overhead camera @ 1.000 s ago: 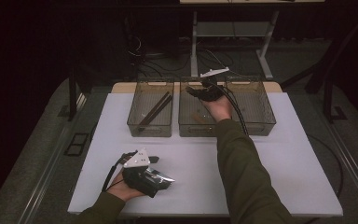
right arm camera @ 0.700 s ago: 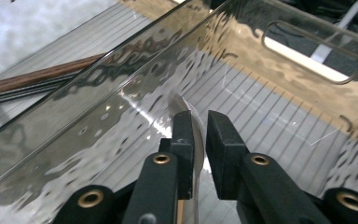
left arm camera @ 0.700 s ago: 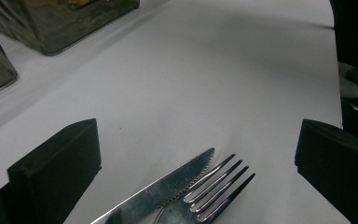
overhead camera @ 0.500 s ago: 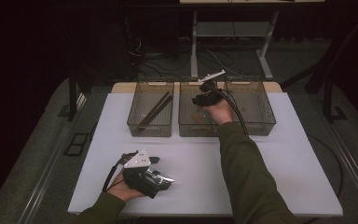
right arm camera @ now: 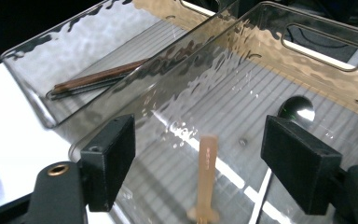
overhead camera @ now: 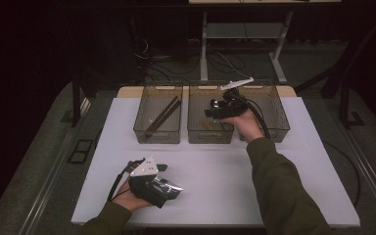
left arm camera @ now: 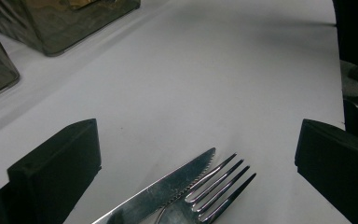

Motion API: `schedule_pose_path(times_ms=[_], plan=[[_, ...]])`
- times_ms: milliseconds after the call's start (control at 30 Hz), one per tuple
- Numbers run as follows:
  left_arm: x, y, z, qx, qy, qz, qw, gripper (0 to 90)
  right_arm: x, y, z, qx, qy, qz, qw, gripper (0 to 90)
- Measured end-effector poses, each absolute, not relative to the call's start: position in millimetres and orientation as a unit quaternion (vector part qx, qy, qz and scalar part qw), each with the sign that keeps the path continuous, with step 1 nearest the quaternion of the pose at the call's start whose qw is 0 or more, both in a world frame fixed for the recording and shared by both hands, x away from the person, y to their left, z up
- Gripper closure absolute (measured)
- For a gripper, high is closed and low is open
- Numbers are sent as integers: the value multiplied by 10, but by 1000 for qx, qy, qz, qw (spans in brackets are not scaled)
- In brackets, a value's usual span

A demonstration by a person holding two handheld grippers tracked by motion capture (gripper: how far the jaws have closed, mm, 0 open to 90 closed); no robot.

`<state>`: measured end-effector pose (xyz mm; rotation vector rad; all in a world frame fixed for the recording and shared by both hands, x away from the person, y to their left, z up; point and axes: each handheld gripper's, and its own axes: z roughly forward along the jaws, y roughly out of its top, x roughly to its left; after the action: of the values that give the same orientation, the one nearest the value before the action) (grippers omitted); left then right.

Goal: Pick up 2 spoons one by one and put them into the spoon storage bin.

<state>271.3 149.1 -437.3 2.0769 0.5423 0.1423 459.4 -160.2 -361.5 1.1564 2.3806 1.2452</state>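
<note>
1. Our right gripper has just been opening its jaws; they stand apart over the middle bin at upper centre, nothing between them, and the wooden spoon lies inside below.
2. We should draw this hand back clear of the bin wall.
3. Our left gripper, lower left, is open around the knife and fork.
4. They lie on a white table; the room is dark.

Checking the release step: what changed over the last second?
The right gripper backed out of the middle bin toward the person, and its jaws have just been opening, with nothing between them; a wooden utensil lies in that bin. The left gripper stayed put, open around the knife and fork.
</note>
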Motion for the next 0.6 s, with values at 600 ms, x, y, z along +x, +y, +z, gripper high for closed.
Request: schedule_pose_path(times_ms=[600], plan=[[2726, 1507, -4381, 842, 235, 60, 481, 0, 3864, -2058, -3749, 353, 815, 446, 112, 122]])
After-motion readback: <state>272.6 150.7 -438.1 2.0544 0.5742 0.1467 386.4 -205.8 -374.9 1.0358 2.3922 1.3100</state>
